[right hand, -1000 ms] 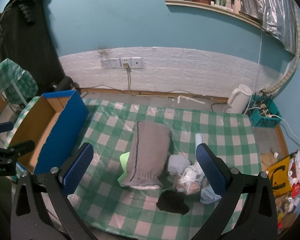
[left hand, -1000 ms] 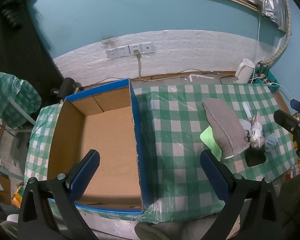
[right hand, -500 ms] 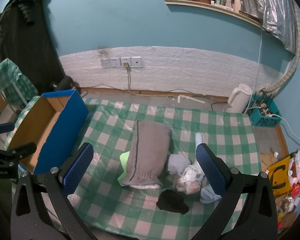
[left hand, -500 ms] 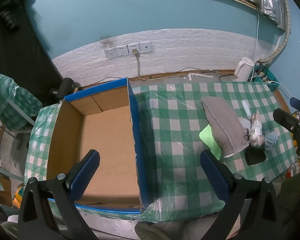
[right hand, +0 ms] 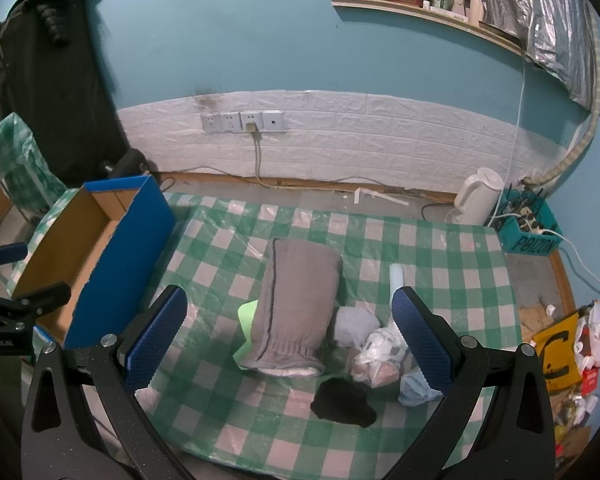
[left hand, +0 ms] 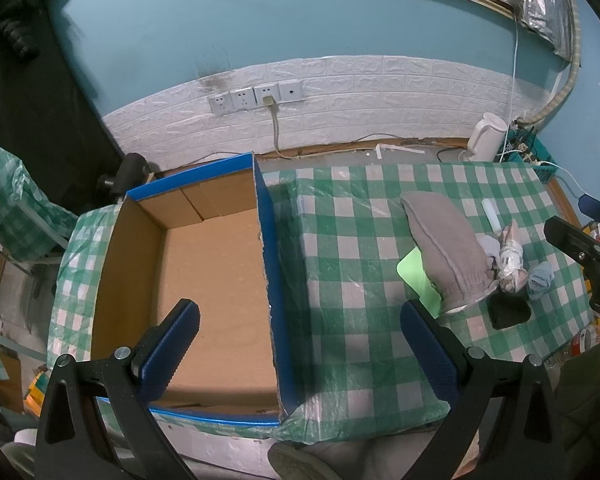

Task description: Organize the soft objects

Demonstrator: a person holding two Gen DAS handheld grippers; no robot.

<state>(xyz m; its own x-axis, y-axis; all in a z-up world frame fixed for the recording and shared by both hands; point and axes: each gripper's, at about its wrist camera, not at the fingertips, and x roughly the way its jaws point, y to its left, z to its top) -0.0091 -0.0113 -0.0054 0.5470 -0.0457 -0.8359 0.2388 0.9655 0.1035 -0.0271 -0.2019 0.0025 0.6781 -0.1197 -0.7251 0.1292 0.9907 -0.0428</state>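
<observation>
Little has shifted since a second ago: both views sit almost as they did, the left one only nudged slightly so the box edge reads a touch further left. On the table (right hand: 440,248), under a glossy, crinkled green-and-white checked plastic cover, lies a heap of soft things. A folded grey knit garment (right hand: 298,304) with a gathered elastic hem rests on a flat lime-green sheet (right hand: 246,316), most of which it hides. Just beside its hem are a pale blue bundle (right hand: 356,326), a knotted clear plastic bag (right hand: 376,360) whose contents are too blurred to name, a small light-blue crumpled cloth (right hand: 414,388) partly behind a finger, and a flat black cloth (right hand: 342,402). A white tube (right hand: 397,274) lies behind them. At the table's left edge stands an open cardboard box (left hand: 208,272), blue outside and plain brown inside, with nothing visible in it. The left gripper (left hand: 300,344) hangs spread wide above the box wall, gripping nothing; the right gripper (right hand: 290,332) is likewise wide apart over the heap, with nothing between its ribbed blue pads (right hand: 156,340).
</observation>
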